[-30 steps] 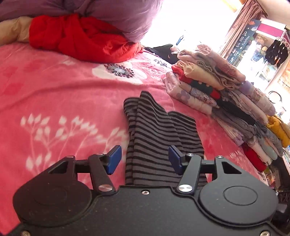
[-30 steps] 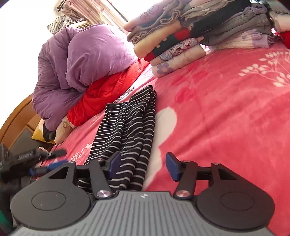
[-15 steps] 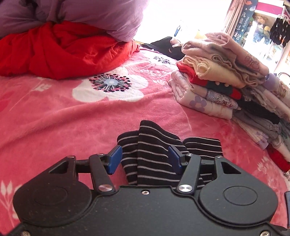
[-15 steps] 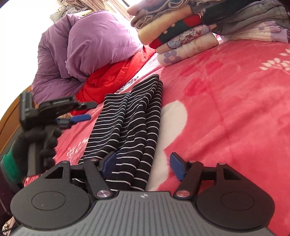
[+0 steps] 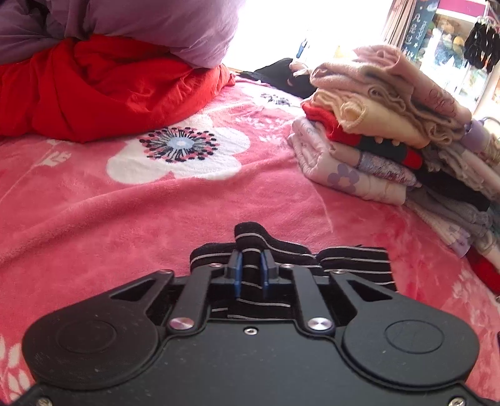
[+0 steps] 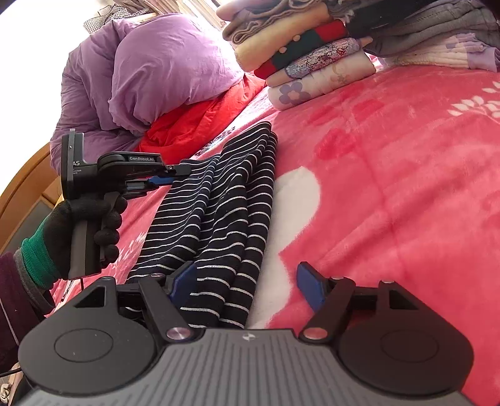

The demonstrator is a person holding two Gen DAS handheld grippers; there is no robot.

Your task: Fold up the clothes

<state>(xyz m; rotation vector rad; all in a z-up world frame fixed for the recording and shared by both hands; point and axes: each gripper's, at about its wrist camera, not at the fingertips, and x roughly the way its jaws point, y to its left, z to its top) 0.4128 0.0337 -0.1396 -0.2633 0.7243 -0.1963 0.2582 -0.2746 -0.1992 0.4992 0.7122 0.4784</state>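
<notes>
Left wrist view shows your left gripper pinched narrow on a raised fold of the striped garment, the blue pads pressing the cloth from both sides. From the right wrist view, that same gripper grips the far left edge of the garment, held in your black-gloved left hand.

Your right gripper stands wide apart and holds nothing; its left finger rests against the near end of the garment, while its right finger hovers over the pink floral blanket.

Ahead of the left gripper and to its right, a stack of folded clothes sits on the blanket. Ahead and to its left lies a red quilt under a purple duvet.
</notes>
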